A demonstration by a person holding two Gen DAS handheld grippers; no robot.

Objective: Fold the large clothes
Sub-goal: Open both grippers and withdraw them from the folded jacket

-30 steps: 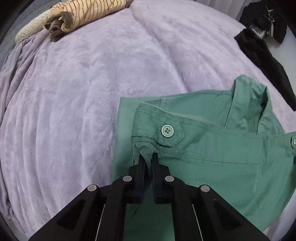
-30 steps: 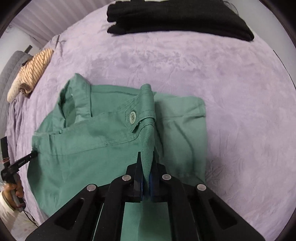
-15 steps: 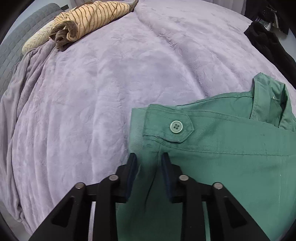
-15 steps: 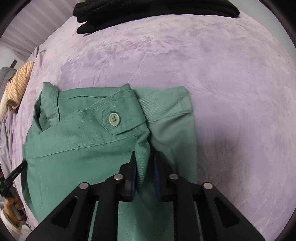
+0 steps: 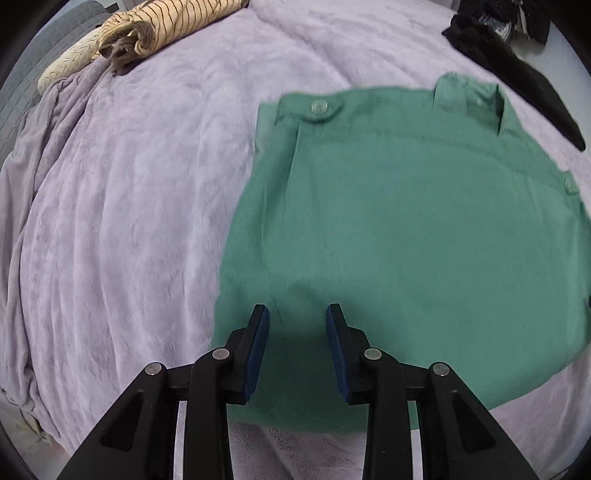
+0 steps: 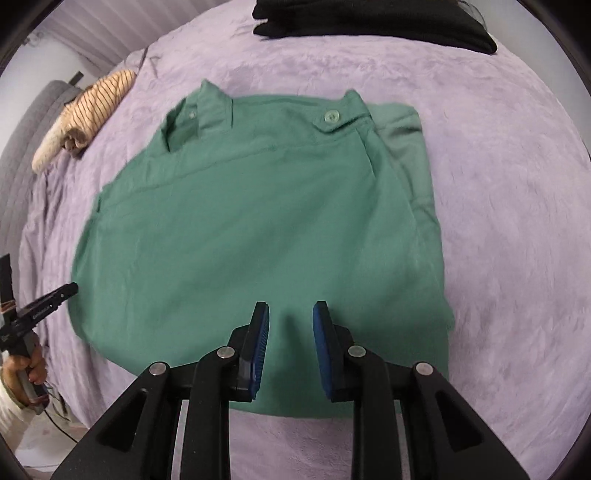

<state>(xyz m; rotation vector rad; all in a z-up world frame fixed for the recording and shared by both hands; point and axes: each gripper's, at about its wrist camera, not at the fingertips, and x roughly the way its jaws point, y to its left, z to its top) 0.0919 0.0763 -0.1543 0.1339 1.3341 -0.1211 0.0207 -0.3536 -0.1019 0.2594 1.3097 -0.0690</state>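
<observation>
Left wrist view: the left tongs (image 5: 297, 314) stand apart with nothing between the blue pads, hanging over the near edge of the green shirt (image 5: 406, 229). The shirt lies flat and folded on the lilac blanket (image 5: 129, 221) of the bed, collar (image 5: 469, 96) at the far side. A striped garment (image 5: 155, 26) sits far left, black clothes (image 5: 517, 62) far right.

Right wrist view: the right tongs (image 6: 291, 314) are likewise parted and empty, above the shirt's near hem. A buttoned tab (image 6: 332, 118) shows near the shirt's far right corner. At the left edge, a hand (image 6: 26, 369) grips the other tool's handle.
</observation>
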